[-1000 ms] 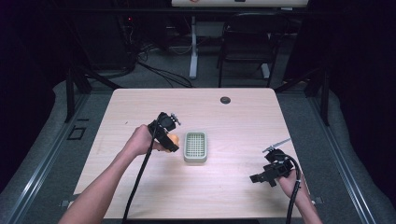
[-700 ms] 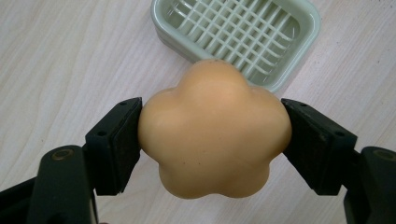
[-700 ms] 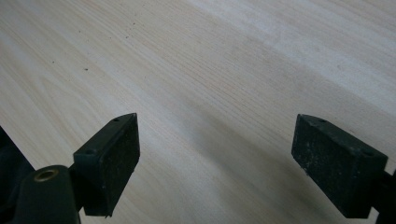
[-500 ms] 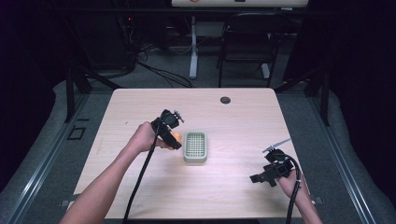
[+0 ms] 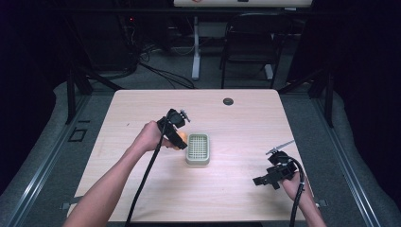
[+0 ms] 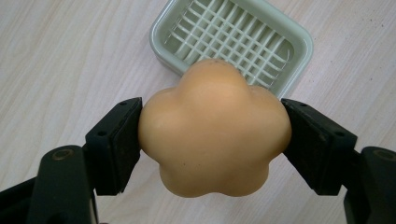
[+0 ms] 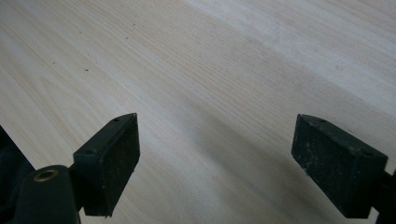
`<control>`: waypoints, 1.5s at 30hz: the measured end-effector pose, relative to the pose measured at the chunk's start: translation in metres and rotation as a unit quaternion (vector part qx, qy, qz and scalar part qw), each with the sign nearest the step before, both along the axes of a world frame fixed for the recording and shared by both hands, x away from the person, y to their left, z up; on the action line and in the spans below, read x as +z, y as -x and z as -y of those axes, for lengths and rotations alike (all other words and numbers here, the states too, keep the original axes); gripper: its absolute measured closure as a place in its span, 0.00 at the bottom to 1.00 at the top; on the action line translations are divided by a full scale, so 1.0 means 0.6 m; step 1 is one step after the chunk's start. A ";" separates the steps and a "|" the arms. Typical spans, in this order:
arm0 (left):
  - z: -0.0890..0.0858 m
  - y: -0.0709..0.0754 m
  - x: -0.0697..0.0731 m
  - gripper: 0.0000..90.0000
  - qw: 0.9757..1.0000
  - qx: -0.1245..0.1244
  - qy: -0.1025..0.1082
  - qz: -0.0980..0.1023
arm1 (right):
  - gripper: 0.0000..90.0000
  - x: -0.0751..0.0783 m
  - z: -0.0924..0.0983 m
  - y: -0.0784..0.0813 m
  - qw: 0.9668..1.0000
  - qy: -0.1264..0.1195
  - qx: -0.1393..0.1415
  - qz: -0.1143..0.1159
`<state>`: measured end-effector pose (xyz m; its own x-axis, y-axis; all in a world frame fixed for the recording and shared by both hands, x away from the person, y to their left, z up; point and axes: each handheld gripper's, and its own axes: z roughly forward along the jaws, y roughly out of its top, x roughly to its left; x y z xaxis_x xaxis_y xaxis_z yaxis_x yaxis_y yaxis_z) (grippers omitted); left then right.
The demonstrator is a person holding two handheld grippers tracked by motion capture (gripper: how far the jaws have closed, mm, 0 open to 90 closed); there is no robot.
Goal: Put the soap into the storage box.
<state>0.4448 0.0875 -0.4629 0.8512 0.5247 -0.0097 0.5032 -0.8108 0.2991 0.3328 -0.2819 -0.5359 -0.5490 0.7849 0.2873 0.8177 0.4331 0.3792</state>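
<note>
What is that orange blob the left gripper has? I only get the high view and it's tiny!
Observer: In the left gripper view it's a soap shaped like a flower with rounded petals, peach-orange, squeezed between both black pads.
Operator: Is it in the green dish?
Observer: No. The left gripper holds it beside the soap dish, whose white grid insert is bare.
Operator: And what has the other gripper got?
Observer: Nothing. In the right gripper view the right gripper has its jaws wide apart, with bare wooden table between them.
</note>
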 end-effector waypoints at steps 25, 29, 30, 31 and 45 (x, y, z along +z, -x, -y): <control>0.044 -0.019 -0.012 0.28 1.000 -0.012 0.002 -0.003 | 0.17 -0.004 -0.004 0.002 1.000 -0.006 -0.011 0.004; 0.049 -0.022 -0.014 0.28 1.000 -0.017 -0.002 -0.007 | 0.17 -0.004 -0.004 0.002 1.000 -0.007 -0.011 0.004; 0.051 -0.022 -0.015 0.28 1.000 -0.015 0.001 -0.005 | 0.17 -0.003 -0.002 0.000 1.000 -0.004 -0.003 0.001; 0.051 -0.023 -0.014 0.28 1.000 -0.017 -0.001 -0.007 | 0.17 -0.004 -0.003 0.002 1.000 -0.007 -0.009 0.003; 0.082 -0.035 -0.037 0.28 0.999 -0.025 -0.012 -0.021 | 0.17 -0.005 -0.002 0.000 1.000 -0.006 -0.002 -0.002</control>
<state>0.4660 0.0386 -0.4849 0.8758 0.4814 -0.0340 0.4730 -0.8424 0.2581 0.3325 -0.2807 -0.5386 -0.5452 0.7834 0.2983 0.8206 0.4259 0.3811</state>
